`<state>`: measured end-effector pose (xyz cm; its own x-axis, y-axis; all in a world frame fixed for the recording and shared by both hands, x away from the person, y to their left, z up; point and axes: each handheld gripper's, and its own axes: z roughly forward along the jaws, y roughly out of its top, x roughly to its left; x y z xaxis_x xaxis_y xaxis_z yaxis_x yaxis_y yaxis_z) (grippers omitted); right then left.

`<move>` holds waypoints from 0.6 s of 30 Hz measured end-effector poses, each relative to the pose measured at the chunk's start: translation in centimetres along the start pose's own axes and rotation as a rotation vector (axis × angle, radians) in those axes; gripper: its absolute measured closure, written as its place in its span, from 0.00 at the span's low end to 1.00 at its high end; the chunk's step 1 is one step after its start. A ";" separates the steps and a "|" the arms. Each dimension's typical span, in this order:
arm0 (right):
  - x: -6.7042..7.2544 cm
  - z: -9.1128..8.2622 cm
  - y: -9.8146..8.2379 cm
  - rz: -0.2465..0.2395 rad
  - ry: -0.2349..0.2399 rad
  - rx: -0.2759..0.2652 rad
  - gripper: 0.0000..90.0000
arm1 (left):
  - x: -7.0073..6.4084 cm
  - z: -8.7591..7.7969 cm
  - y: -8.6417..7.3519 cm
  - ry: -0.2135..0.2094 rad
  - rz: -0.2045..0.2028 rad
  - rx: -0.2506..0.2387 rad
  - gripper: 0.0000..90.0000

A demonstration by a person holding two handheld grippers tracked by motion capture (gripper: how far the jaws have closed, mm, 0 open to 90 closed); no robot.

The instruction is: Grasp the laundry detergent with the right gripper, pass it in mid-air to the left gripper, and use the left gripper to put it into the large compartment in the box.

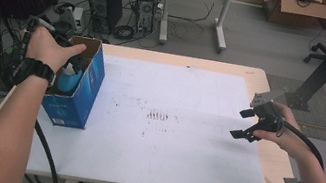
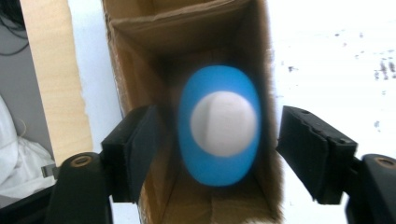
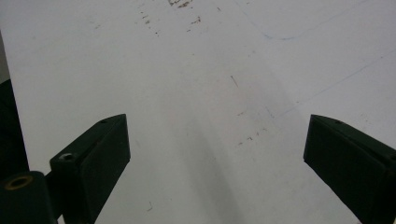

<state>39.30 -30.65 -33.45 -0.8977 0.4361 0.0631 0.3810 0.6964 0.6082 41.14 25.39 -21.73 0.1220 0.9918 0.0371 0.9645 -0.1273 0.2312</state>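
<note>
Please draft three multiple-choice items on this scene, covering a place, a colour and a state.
1. Where does the bottle stand?
A. inside the open box
B. on the bare white board
C. on the floor

2. What colour is the bottle's body?
A. red
B. blue
C. green

3. How do the right gripper's jaws stand?
A. clamped on the bottle
B. clamped on the box's flap
C. open with nothing between them

Answers: 1 A, since the left gripper view looks down on it between the cardboard walls. 2 B, as a blue body rings the white cap. 3 C, because the right gripper view has only the white board between the spread jaws.
</note>
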 end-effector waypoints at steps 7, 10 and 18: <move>0.2 -0.4 0.2 -0.005 -0.006 -0.002 0.08 | -2.5 -1.8 0.3 -0.024 0.082 -0.019 0.21; 0.3 -0.5 0.5 -0.009 -0.006 -0.003 0.08 | -4.0 -2.2 0.4 -0.039 0.133 -0.033 0.17; 0.6 -0.6 0.8 -0.017 -0.006 0.000 0.08 | -8.1 -2.0 0.6 -0.091 0.272 -0.056 0.09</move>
<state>38.90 -30.15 -32.46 -0.9028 0.4274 0.0476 0.3654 0.7039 0.6091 40.21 17.27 -19.96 0.3976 0.9174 0.0180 0.8793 -0.3866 0.2781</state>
